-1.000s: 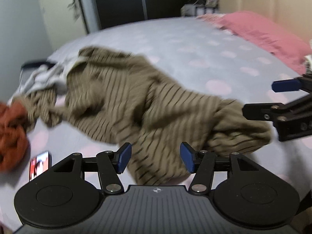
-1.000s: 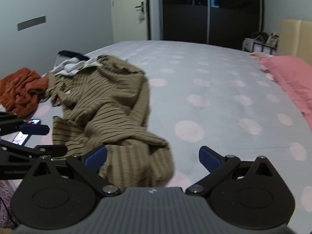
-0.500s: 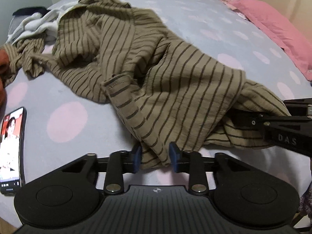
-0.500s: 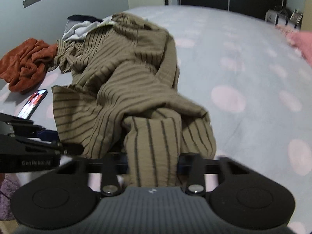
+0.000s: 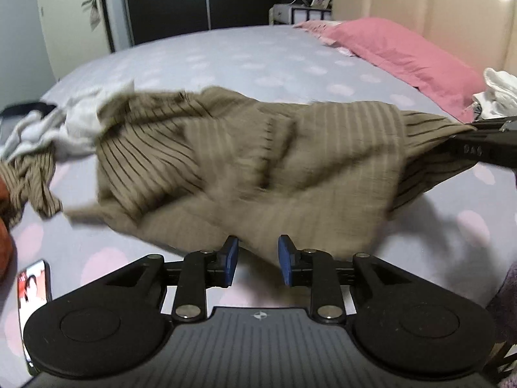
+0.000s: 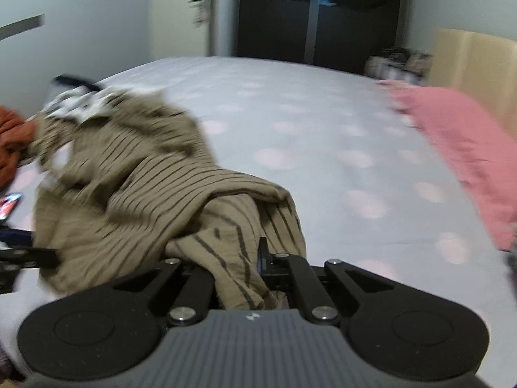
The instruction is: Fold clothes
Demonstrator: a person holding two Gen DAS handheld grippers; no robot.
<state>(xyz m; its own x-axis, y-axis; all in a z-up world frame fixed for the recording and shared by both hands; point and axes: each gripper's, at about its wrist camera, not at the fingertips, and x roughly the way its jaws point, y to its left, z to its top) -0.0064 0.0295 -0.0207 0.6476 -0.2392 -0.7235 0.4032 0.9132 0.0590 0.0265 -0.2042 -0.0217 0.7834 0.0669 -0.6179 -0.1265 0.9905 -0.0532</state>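
- Lavender bed sheet (image 5: pixel 258 61) with pale pink dots fills the room's middle, dark wardrobe doors (image 5: pixel 168 0) beyond it and a cream padded headboard (image 5: pixel 429 3) at the far right of the left wrist view.
- At the far left edge lies a rust-orange cloth (image 6: pixel 13 135), and a phone (image 5: pixel 32 291) with its screen lit rests flat on the sheet near the left gripper's body.
- Next comes a crumpled white garment (image 5: pixel 64 129), touching the upper left end of the striped piece.
- Across the middle, the olive-brown striped garment (image 5: pixel 245 161) is drawn out wide over the sheet; much of it is motion-blurred, so its folds are hard to read.
- The left gripper (image 5: pixel 257 260) sits low at the garment's near edge, its blue pads parted by a modest gap; cloth hangs just behind them, and no fabric is seen pinched between them.
- The right gripper (image 6: pixel 237 258) is closed tight on a bunched fold of the striped garment, which fills the space between its fingers; in the left wrist view its black fingers hold the cloth's right end taut.
- Furthest right, a pink pillow (image 5: pixel 404 55) lies against the headboard, with a white cloth (image 5: pixel 497 90) beside it.
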